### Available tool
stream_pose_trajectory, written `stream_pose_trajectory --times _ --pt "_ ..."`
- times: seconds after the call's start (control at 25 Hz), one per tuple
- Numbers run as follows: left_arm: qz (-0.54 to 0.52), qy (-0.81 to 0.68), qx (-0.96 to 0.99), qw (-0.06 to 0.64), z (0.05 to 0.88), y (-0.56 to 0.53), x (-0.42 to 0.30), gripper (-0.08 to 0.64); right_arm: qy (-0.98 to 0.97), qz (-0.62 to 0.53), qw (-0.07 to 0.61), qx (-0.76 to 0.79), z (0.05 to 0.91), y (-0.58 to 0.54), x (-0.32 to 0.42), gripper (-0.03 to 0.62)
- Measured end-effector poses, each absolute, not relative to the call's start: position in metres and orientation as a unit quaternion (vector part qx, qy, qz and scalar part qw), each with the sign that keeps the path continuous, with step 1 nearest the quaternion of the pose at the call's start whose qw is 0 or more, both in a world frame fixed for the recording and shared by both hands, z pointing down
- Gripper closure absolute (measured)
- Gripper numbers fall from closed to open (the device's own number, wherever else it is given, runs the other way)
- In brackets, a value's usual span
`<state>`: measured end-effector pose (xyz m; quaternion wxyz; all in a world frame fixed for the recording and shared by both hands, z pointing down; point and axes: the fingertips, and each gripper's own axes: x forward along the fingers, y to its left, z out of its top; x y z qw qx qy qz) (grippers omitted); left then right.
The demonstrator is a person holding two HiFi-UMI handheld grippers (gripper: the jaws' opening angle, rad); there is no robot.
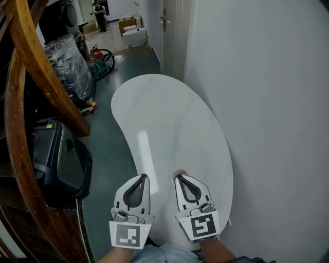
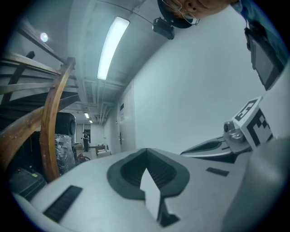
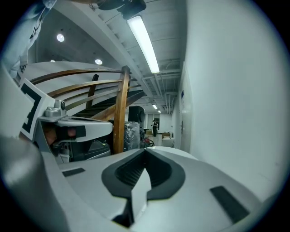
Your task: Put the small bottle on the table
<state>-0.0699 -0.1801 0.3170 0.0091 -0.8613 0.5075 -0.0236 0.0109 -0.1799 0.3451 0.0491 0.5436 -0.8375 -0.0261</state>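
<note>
No small bottle shows in any view. The white kidney-shaped table (image 1: pixel 169 118) lies against the wall with a bare top. My left gripper (image 1: pixel 142 177) hangs over the table's near left edge. Its jaws meet at the tip, shut, with nothing between them. My right gripper (image 1: pixel 179 176) is beside it over the near end of the table, also shut and empty. In the left gripper view, the left gripper (image 2: pixel 146 149) has its jaws closed to a point. The right gripper (image 3: pixel 145 149) looks the same in the right gripper view.
A white wall (image 1: pixel 267 102) runs along the table's right side. A curved wooden stair rail (image 1: pixel 41 77) and a black case (image 1: pixel 56 159) stand left of the dark floor strip. Plastic-wrapped goods (image 1: pixel 69 64) sit further back, and a person (image 1: pixel 99 15) stands far off.
</note>
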Motion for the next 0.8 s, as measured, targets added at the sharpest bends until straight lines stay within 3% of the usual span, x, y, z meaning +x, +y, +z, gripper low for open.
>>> stream_pose_trajectory --times 0.8 --pt "-0.018 0.512 -0.858 0.024 0.305 -0.179 -0.064 0.56 -0.835 0.006 0.042 0.549 0.345 -0.174 0.02 0.592"
